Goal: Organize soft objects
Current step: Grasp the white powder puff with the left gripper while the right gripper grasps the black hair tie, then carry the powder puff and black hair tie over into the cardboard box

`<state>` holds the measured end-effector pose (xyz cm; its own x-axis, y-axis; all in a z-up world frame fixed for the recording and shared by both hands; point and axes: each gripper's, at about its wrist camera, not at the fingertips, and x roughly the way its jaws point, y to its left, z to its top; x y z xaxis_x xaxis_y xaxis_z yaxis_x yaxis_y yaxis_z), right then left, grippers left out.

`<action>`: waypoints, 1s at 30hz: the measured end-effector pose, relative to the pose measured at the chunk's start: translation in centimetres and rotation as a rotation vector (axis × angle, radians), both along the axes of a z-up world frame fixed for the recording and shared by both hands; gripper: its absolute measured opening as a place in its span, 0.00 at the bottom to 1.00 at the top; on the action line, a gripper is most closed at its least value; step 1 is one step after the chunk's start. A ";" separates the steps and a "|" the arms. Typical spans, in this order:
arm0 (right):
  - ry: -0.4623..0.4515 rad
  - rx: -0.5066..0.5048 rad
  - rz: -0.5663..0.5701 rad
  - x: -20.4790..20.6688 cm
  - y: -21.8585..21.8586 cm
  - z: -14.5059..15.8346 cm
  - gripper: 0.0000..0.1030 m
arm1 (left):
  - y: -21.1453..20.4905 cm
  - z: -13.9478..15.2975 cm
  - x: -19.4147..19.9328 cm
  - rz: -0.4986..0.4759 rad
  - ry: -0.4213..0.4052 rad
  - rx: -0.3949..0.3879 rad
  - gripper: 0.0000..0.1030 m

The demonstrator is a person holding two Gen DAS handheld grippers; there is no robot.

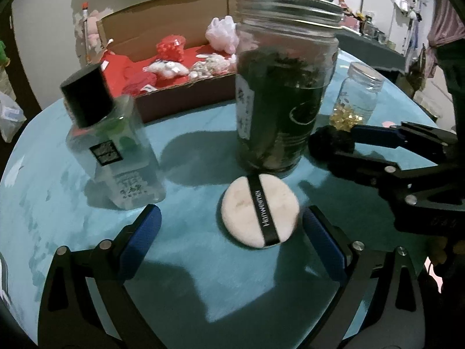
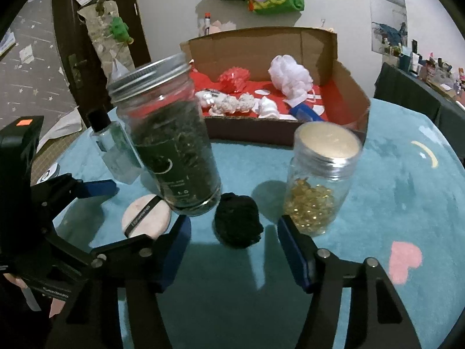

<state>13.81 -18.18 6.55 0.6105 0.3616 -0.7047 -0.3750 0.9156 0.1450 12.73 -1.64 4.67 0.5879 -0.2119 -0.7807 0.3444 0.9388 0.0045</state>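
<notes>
A round pale powder puff point(image 1: 258, 210) with a black band lies on the teal table cover. It sits between the fingers of my left gripper point(image 1: 232, 235), nearer the right pad, and the jaws stand wide open without touching it. A black fluffy ball point(image 2: 238, 222) rests on the cover just ahead of my right gripper point(image 2: 234, 251). That gripper's blue pads point(image 2: 293, 253) flank the ball with a gap on each side, so it is open. In the left wrist view the right gripper point(image 1: 334, 145) reaches in from the right around the black ball point(image 1: 328, 139).
A tall jar of dark leaves point(image 2: 171, 151) stands just behind the puff and the ball. A small jar of golden capsules point(image 2: 319, 180) is to the right, a clear black-capped bottle point(image 1: 110, 145) to the left. A cardboard box point(image 2: 351, 87) holding soft items on red cloth sits behind.
</notes>
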 end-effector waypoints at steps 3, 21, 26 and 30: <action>0.007 -0.011 -0.002 0.2 0.3 -0.1 0.60 | -0.4 0.0 -0.3 -0.026 0.000 -0.018 0.76; -0.037 -0.001 0.015 -3.3 -0.3 1.3 0.20 | -1.1 1.3 -3.1 -0.092 -0.032 -0.087 0.44; -0.041 0.004 0.007 -3.6 -0.6 1.3 0.20 | -1.1 1.5 -3.4 -0.083 -0.035 -0.085 0.44; -0.038 0.010 0.003 -3.7 -0.9 1.3 0.20 | -0.8 1.6 -3.6 -0.075 -0.037 -0.084 0.44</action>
<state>10.13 -19.06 7.81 0.6358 0.3702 -0.6773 -0.3831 0.9131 0.1394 9.18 -2.43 6.29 0.5958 -0.3202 -0.7366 0.4148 0.9080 -0.0591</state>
